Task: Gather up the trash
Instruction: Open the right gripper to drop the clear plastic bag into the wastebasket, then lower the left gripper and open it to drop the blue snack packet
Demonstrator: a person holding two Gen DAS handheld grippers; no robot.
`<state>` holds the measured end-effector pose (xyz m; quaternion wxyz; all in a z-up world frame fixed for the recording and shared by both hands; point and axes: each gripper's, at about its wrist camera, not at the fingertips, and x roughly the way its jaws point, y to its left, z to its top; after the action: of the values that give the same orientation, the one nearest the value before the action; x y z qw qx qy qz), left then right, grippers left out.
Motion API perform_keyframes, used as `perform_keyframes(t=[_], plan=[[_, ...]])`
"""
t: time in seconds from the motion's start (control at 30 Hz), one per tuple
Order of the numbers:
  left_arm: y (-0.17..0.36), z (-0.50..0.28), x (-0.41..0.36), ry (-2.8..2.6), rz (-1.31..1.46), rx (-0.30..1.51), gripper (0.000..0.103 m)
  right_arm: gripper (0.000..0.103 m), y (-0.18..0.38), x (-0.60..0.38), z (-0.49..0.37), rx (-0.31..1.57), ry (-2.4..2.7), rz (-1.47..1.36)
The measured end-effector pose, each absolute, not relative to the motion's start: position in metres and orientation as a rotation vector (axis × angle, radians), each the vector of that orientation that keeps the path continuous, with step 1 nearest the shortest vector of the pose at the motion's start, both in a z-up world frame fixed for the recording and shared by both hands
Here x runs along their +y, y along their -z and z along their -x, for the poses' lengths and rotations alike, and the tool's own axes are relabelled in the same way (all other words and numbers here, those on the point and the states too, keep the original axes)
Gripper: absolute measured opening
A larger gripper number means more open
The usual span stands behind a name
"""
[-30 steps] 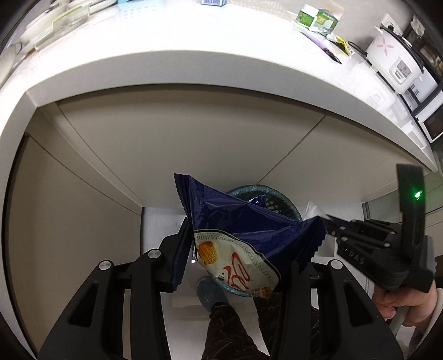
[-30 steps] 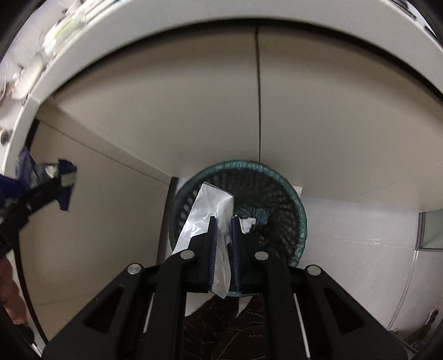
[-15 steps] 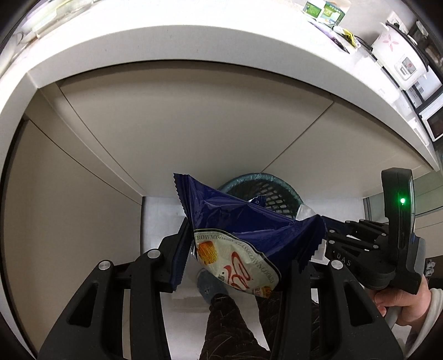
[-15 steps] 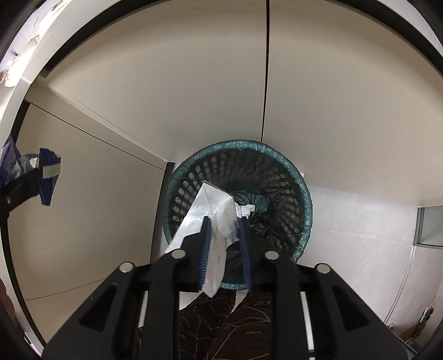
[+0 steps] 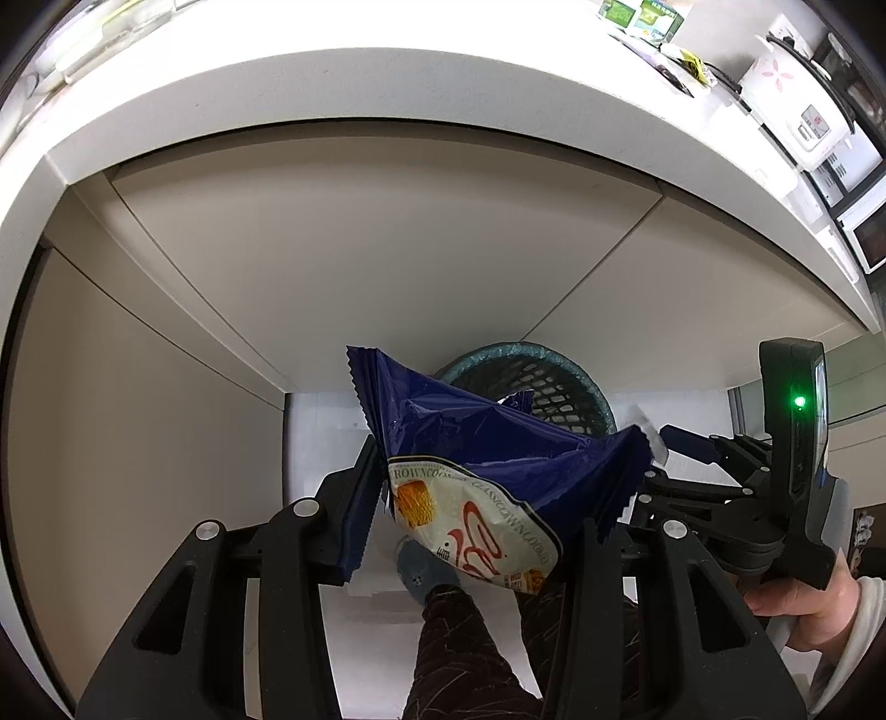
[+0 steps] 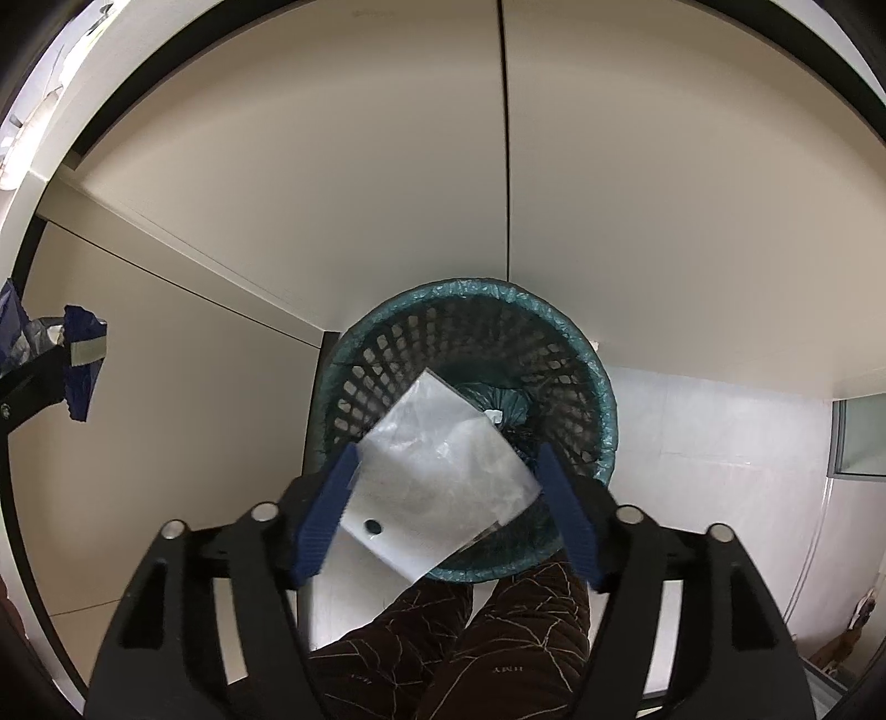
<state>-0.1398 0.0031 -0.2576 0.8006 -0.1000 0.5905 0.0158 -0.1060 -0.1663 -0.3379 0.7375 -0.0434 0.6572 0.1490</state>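
Clear plastic wrapper (image 6: 437, 471) dropping into the bin (image 6: 601, 399).
Right gripper (image 6: 448, 509) fingers have just been spreading, wrapper loose between; left gripper (image 5: 476, 515) clamps the blue snack bag (image 5: 482, 448), due next at two o'clock.

A pale floor (image 6: 714, 437) carries a dark mesh bin (image 6: 565, 354) lined with a green bag, standing straight below the right claw, against the foot of the beige cabinets. Up beyond the left claw, a white counter (image 5: 343, 77) holds green cartons (image 5: 642, 14) and a white rice cooker (image 5: 792, 99) toward its far right end.
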Motion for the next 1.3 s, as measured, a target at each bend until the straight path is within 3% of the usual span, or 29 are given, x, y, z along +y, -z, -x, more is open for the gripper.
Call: perform_keyframes(t=[0.67,1.3], plan=[[0.264,0.143,-0.002,-0.017,0.197,1.28,0.042,0.094,0.329,-0.181,0.103,1.38,-0.307,0.062],[0.328,0.109,-0.052,0.078,0.174,1.36,0.044,0.095,0.287,-0.265,0.1,1.299,-0.188,0.004]])
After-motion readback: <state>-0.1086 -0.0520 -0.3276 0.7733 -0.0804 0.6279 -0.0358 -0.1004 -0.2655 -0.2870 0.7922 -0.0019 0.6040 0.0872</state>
